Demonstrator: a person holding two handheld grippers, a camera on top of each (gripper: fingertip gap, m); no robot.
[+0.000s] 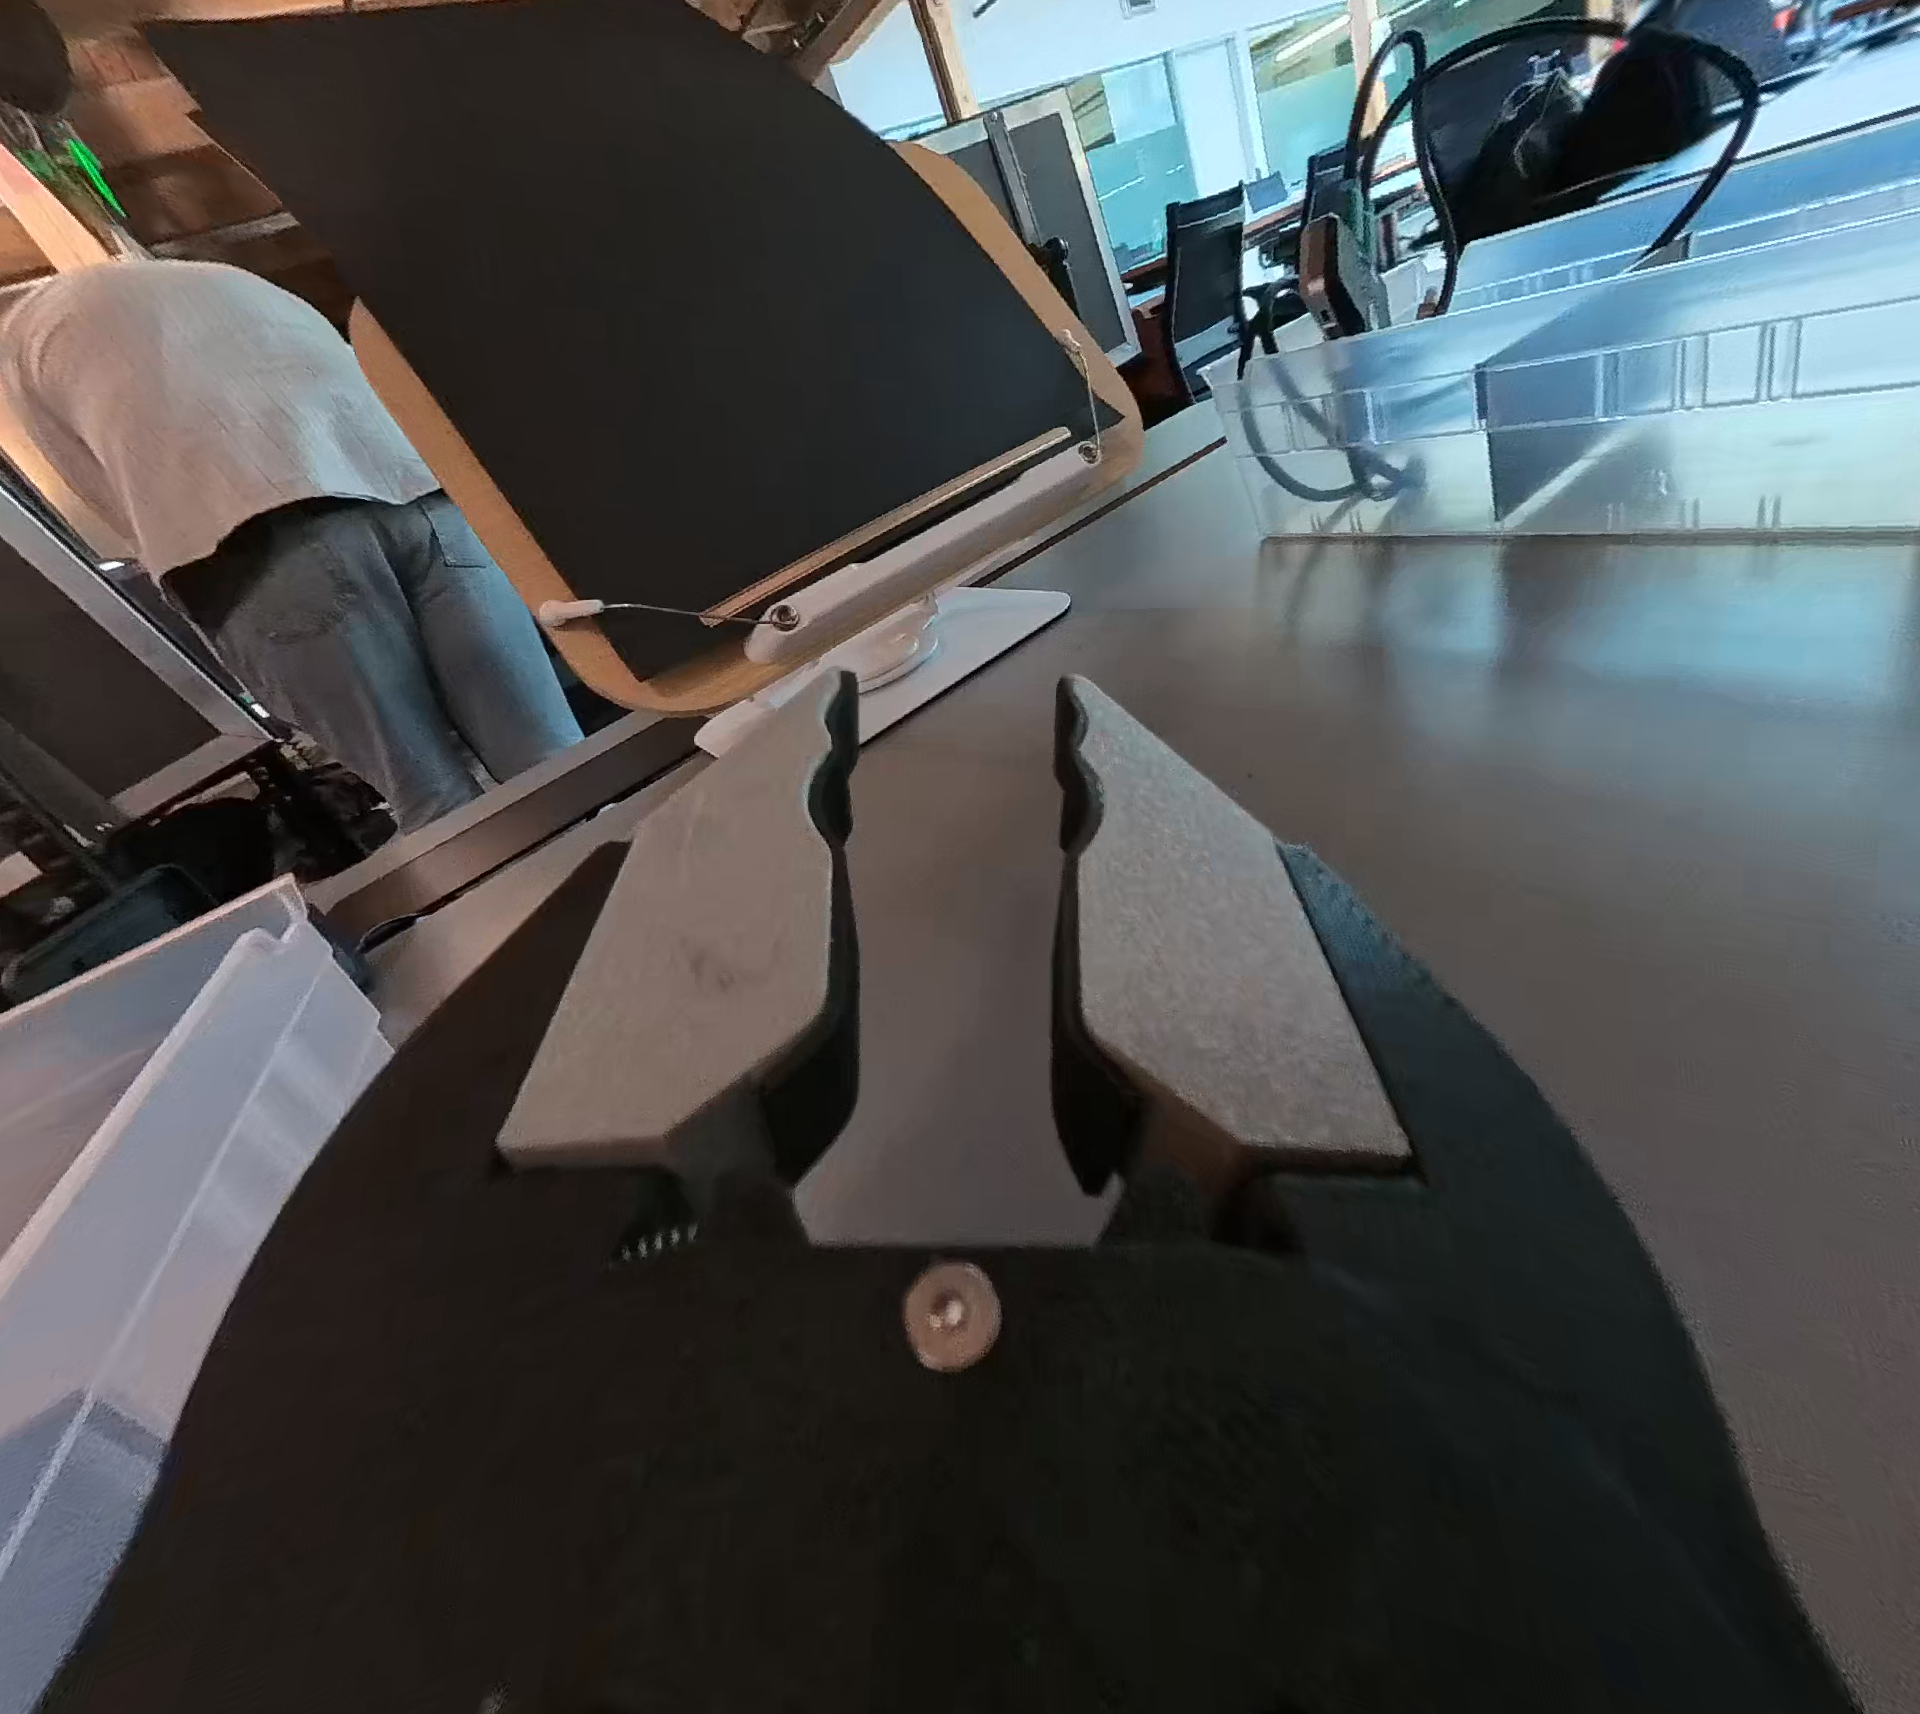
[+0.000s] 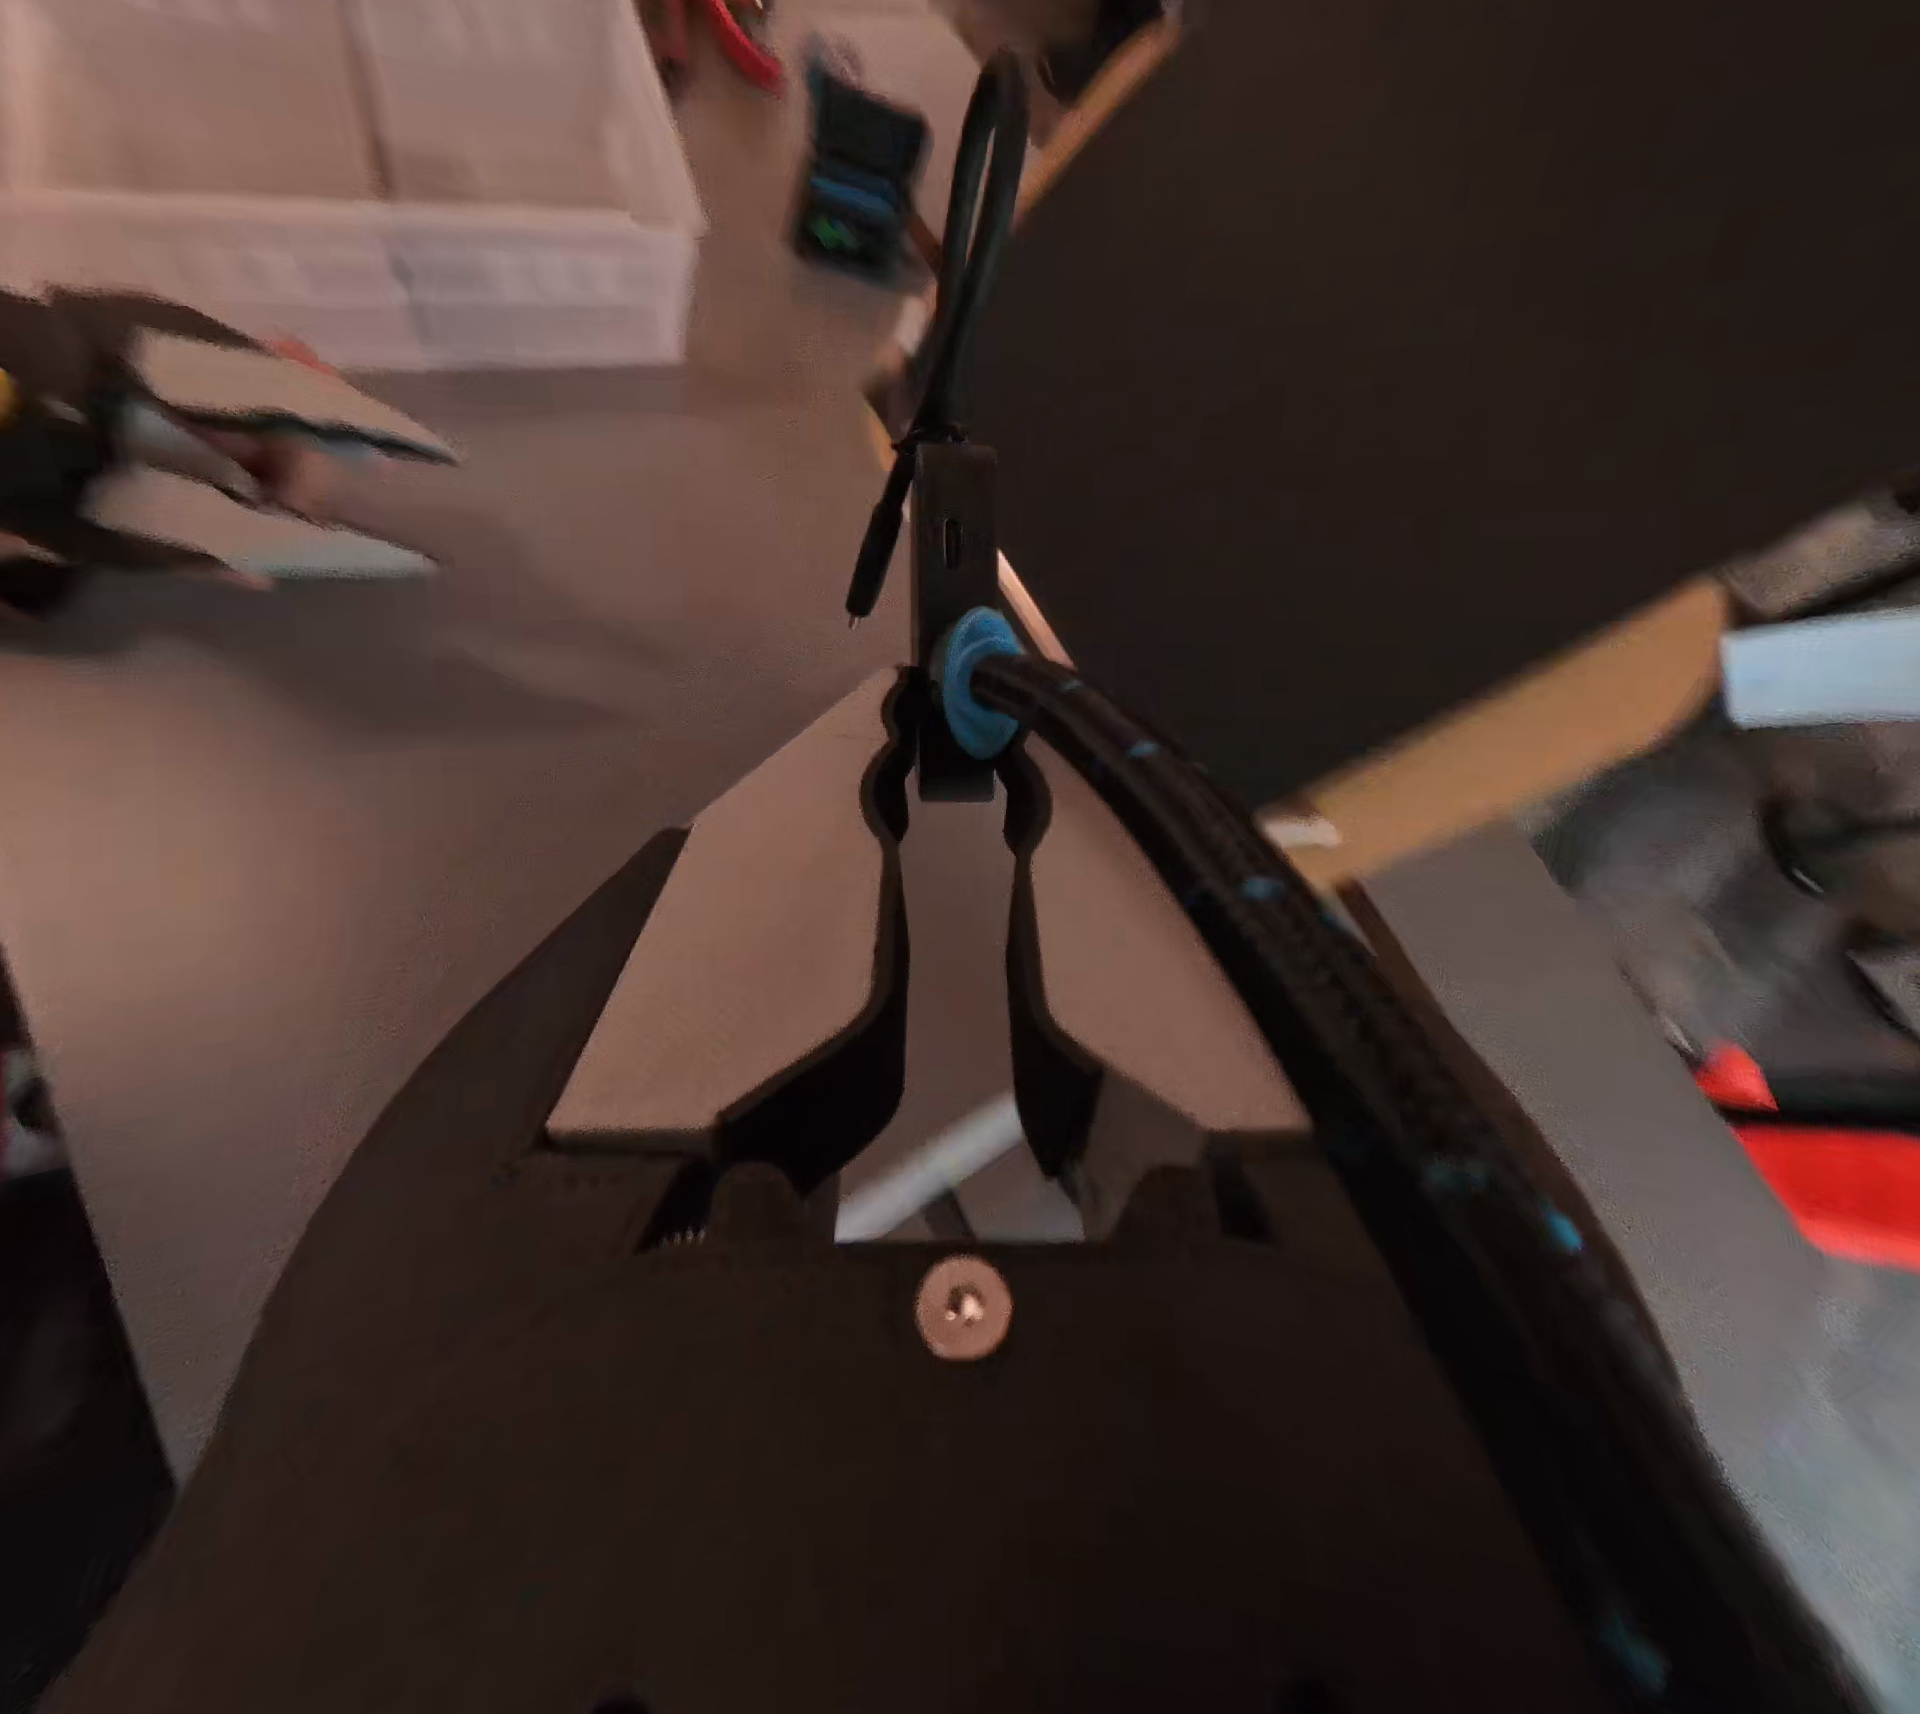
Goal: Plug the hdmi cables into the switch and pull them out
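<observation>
One black switch (image 2: pixel 951 615) is pinched at its lower end between the tips of my right gripper (image 2: pixel 954 755), its narrow edge facing the camera and most of its slim body standing out past my fingers (image 2: pixel 831 895), off the table. It is a thin dark slab with a small slot on the visible edge. A braided black hdmi cable (image 2: pixel 1278 916) flecked with blue is seated in its side through a blue collar (image 2: pixel 975 690) just beyond my right fingertip, then curves back along that finger. A thin black lead (image 2: pixel 982 210) loops above the switch's far end and hangs down its left side, ending in a small free plug (image 2: pixel 871 558). The right wrist view is motion-blurred; behind lie a pale floor, a blue-filled black case (image 2: pixel 857 178) and something red (image 2: pixel 717 17) I cannot identify. My left gripper (image 1: pixel 956 760) sits low over the dark table (image 1: pixel 1455 833), jaws parted and holding nothing. Ahead of it stands a black board (image 1: pixel 623 293) with a wood-toned rim on a white stand (image 1: pixel 904 615). To the right, a clear plastic bin (image 1: pixel 1558 417) holds looped black cables (image 1: pixel 1392 137); another translucent bin (image 1: pixel 156 1145) sits at my left. A person (image 1: pixel 208 438) in a pale top and jeans stands beyond the table's edge.
</observation>
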